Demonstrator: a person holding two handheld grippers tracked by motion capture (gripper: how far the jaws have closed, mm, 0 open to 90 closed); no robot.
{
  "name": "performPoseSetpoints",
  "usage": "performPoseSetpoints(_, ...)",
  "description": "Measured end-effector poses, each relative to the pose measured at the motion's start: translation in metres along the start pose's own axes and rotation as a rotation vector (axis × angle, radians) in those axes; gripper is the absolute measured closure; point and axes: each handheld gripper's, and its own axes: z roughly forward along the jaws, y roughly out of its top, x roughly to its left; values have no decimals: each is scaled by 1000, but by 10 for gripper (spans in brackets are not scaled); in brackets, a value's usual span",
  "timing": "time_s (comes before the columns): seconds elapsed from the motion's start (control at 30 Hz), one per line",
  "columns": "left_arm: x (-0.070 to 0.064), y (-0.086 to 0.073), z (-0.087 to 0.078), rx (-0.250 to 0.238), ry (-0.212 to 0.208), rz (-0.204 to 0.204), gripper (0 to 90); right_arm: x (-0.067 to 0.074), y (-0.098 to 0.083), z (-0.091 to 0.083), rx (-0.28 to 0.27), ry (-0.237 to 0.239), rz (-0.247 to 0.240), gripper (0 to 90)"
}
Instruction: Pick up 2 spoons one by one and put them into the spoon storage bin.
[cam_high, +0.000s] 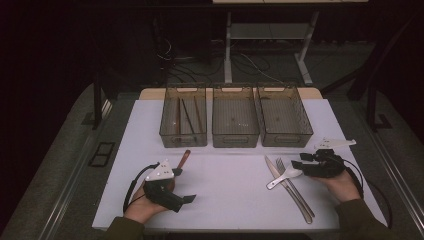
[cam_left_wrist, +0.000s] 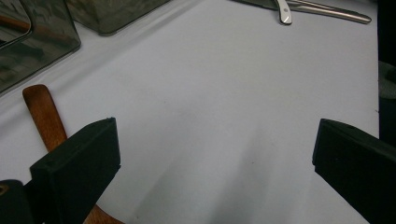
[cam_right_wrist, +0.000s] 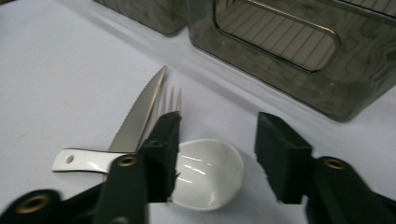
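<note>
A white ceramic spoon (cam_high: 284, 178) lies across a steel knife (cam_high: 295, 195) and fork (cam_high: 283, 166) at the table's right front. My right gripper (cam_high: 298, 168) is at the spoon's bowl. In the right gripper view the bowl (cam_right_wrist: 210, 179) lies low between the open jaws of that gripper (cam_right_wrist: 219, 154); one jaw overlaps its rim and the other stands clear of it. My left gripper (cam_high: 184, 185) rests at the left front, jaws wide open (cam_left_wrist: 212, 158) with nothing between them. A brown wooden handle (cam_left_wrist: 43, 116) lies beside its far jaw.
Three smoky clear bins stand in a row at the back: the left bin (cam_high: 183, 139) holds dark and brown sticks, while the middle bin (cam_high: 235, 139) and the right bin (cam_high: 287, 139) look empty. The white tabletop (cam_high: 225, 195) lies bare between my hands.
</note>
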Motion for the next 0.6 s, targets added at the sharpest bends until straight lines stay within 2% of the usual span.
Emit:
performPoseSetpoints(0.1, 0, 0, 0, 1, 0, 0, 5, -3, 1, 3, 5, -20, 14, 669)
performPoseSetpoints(0.37, 0, 0, 1, 4, 2, -3, 5, -6, 11, 16, 11, -38, 13, 875)
performPoseSetpoints(0.53, 0, 0, 2, 6, 0, 1, 5, 0, 14, 27, 55, -25, -11, 899)
performPoseSetpoints(0.6, 0, 0, 2, 6, 0, 0, 5, 3, 13, 31, 75, -38, -30, 899)
